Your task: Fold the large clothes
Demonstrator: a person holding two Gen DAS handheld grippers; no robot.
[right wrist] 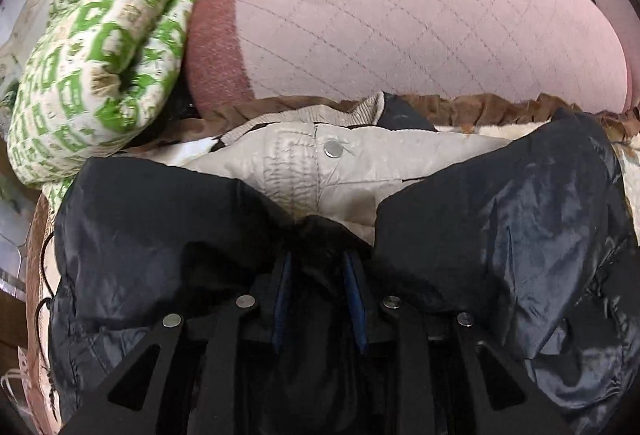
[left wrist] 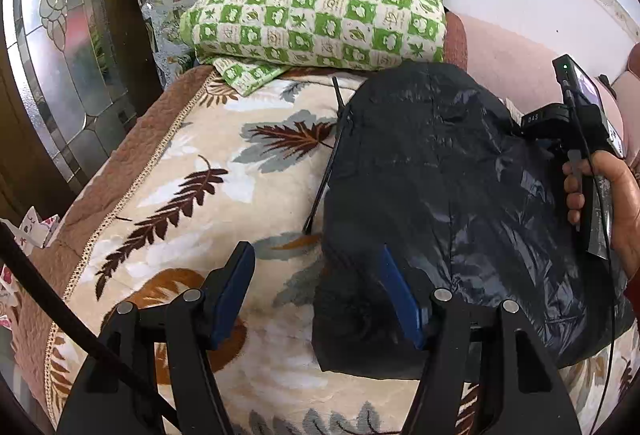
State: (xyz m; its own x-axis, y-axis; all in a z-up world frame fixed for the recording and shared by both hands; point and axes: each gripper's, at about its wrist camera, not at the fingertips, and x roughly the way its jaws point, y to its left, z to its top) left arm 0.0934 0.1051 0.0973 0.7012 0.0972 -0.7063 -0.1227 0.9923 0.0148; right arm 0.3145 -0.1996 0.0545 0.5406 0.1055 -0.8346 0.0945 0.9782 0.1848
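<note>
A black shiny jacket (left wrist: 452,203) lies bunched on a leaf-patterned blanket (left wrist: 192,195) over a sofa seat. My left gripper (left wrist: 316,255) is open, its blue-padded fingers straddling the jacket's left edge just above the blanket. In the right wrist view my right gripper (right wrist: 318,259) is shut on a fold of the black jacket (right wrist: 160,227), with the jacket's cream lining and a metal snap (right wrist: 333,148) showing beyond it. The right gripper's handle and the hand holding it (left wrist: 592,171) show at the right of the left wrist view.
A folded green-and-white checked quilt (left wrist: 316,11) lies at the back of the seat, also in the right wrist view (right wrist: 100,67). A pink quilted sofa back (right wrist: 420,27) stands behind. A wooden and patterned-glass panel (left wrist: 72,47) stands at the left. A black cord (left wrist: 324,163) runs along the jacket's left edge.
</note>
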